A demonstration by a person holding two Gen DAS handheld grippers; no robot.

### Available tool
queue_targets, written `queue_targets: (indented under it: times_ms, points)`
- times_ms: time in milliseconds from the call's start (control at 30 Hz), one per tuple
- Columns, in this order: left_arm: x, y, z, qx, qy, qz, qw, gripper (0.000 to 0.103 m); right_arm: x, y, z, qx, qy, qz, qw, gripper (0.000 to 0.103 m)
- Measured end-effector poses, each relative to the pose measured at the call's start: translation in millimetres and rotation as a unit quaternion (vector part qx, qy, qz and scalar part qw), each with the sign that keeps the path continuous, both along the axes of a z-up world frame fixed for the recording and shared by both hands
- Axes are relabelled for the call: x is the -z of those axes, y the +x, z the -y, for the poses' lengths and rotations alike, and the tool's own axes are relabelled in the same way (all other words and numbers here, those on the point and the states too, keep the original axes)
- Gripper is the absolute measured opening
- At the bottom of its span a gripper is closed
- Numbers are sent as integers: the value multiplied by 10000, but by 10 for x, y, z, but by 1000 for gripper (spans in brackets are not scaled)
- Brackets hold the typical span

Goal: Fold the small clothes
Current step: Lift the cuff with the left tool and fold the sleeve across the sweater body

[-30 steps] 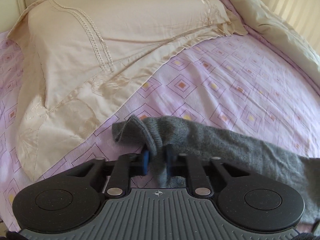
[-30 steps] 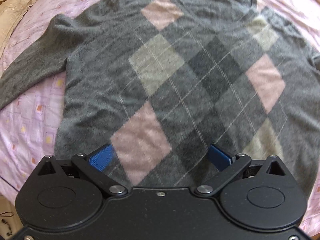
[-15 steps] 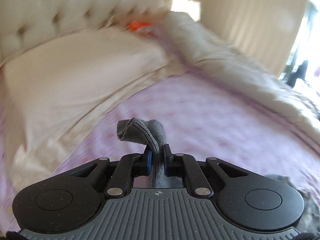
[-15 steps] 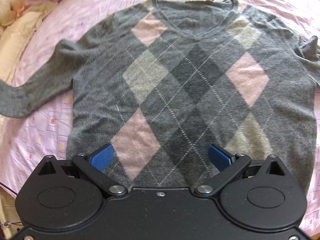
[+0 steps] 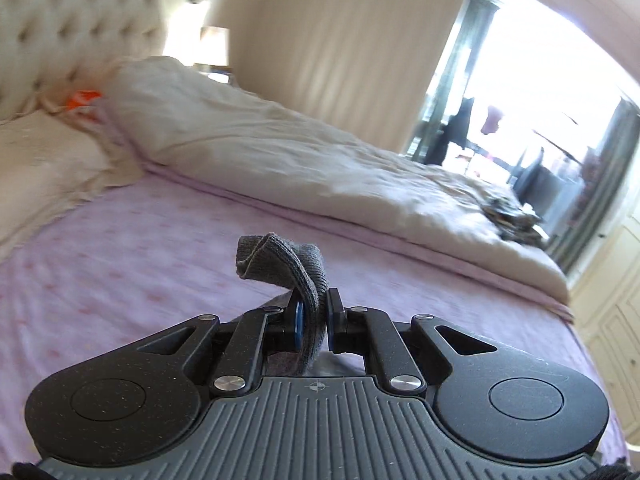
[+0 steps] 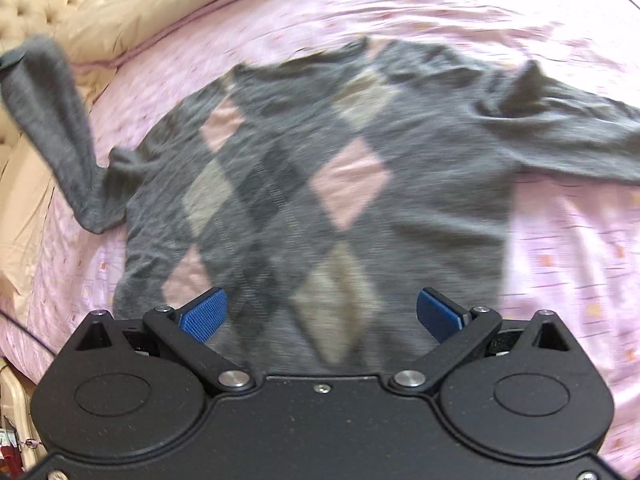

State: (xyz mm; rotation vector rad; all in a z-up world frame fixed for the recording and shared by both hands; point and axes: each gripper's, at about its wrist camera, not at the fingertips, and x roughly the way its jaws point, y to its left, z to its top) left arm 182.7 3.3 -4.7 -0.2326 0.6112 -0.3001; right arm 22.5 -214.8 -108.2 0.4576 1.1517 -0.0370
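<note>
The sweater lies face up on the bed, body flat. The left tool is clamped on the cuff of one sleeve, which is raised off the bed at the left. The right tool hangs over the near hem, fingers apart, holding nothing. Carry the sleeve across the chest and lay it flat. Avoid dragging the body sideways; the right tool can pin the hem.

The sweater is grey with an argyle pattern of pink, beige and darker grey diamonds; its sleeve cuff is plain grey. The bed sheet is pale pink (small square motifs with orange centres). The duvet is cream, and the gripper pads are blue.
</note>
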Motion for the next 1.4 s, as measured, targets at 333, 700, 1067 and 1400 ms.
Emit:
queue_targets:
  times_ms: [333,700,1067,1400]
  points:
    - [866,-320,1481,1310,602,-498,9883,12,28,-409,859,268,-137,-9,9995,101]
    - [1222,-595,1405,1593,1728,-837,9684,44,92,-304,942,361,-176,-54,9992,101]
    - [1650,159,646,902,2652,-1474,9486,44,36,210,697,421,-394,-28,9983,91]
    - [1915,621,-148,105,2851,-1837,9407,52,131,295,523,775,-484,-311,9953,91]
